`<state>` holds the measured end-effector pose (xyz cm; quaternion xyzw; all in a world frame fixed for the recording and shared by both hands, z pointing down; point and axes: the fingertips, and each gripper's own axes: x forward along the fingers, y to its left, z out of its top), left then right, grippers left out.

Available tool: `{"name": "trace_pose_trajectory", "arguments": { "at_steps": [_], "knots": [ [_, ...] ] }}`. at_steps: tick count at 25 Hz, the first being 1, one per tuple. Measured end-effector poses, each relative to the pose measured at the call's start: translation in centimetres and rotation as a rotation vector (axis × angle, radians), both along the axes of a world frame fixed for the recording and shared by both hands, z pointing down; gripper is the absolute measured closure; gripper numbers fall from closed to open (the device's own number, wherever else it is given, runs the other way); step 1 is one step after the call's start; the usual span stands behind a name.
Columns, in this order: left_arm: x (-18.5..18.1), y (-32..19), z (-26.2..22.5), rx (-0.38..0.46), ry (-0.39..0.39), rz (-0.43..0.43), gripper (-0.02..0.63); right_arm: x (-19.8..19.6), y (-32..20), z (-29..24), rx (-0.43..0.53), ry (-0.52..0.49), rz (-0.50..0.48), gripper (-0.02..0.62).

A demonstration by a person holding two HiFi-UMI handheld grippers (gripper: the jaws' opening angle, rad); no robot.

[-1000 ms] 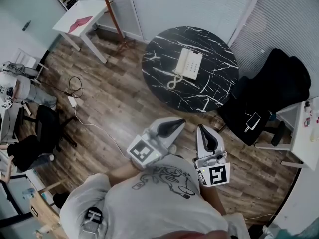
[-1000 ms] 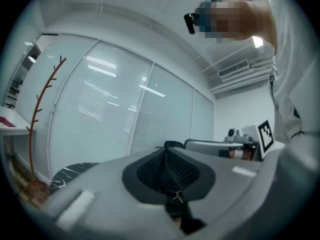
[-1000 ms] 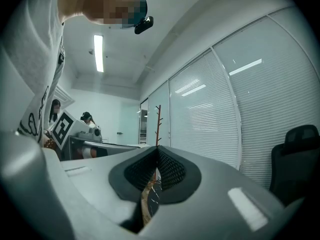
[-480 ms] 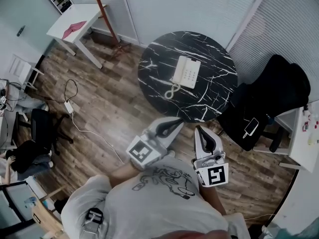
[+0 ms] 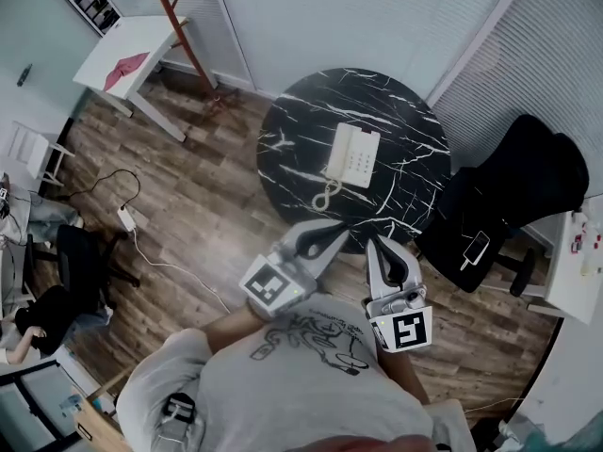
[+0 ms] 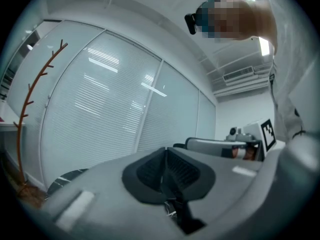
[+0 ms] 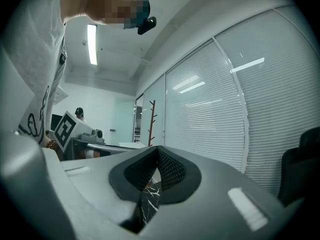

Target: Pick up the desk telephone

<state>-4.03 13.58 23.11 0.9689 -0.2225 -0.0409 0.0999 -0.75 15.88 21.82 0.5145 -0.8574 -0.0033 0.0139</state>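
The cream desk telephone (image 5: 354, 154) lies near the middle of a round black marble table (image 5: 292, 125), its coiled cord (image 5: 326, 194) trailing toward the near edge. My left gripper (image 5: 341, 230) and right gripper (image 5: 375, 241) are held level side by side at the table's near rim, short of the phone. Both are shut with nothing between the jaws. In the left gripper view the shut gripper (image 6: 165, 151) faces the blinds; in the right gripper view the shut gripper (image 7: 158, 150) shows a sliver of marble table (image 7: 148, 204) below it.
A black office chair (image 5: 513, 191) with a phone on its seat stands right of the table. A white desk (image 5: 127, 59) and a wooden coat stand (image 5: 179, 26) are at the far left. Cables (image 5: 122, 217) lie on the wood floor. Blinds (image 5: 339, 8) line the far wall.
Both grippers and the person have moved forward toward the round table; the table and telephone now sit closer to the gripper tips. Both jaws stayed shut.
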Motion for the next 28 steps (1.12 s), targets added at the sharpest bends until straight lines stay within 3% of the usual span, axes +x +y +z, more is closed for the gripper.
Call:
{"name": "trace_pose_trajectory", "arguments": {
  "at_steps": [14,28],
  "knots": [
    [-2.2,-9.5,1.9,-0.025,-0.013,0.058,0.588,-3.0,-10.2,0.8,-0.014,-0.033,0.049,0.589],
    [0.3,-12.0,2.8,-0.044,-0.015,0.056,0.584,0.2,-12.3,2.2,-0.048,-0.023,0.061,0.589]
  ]
}}
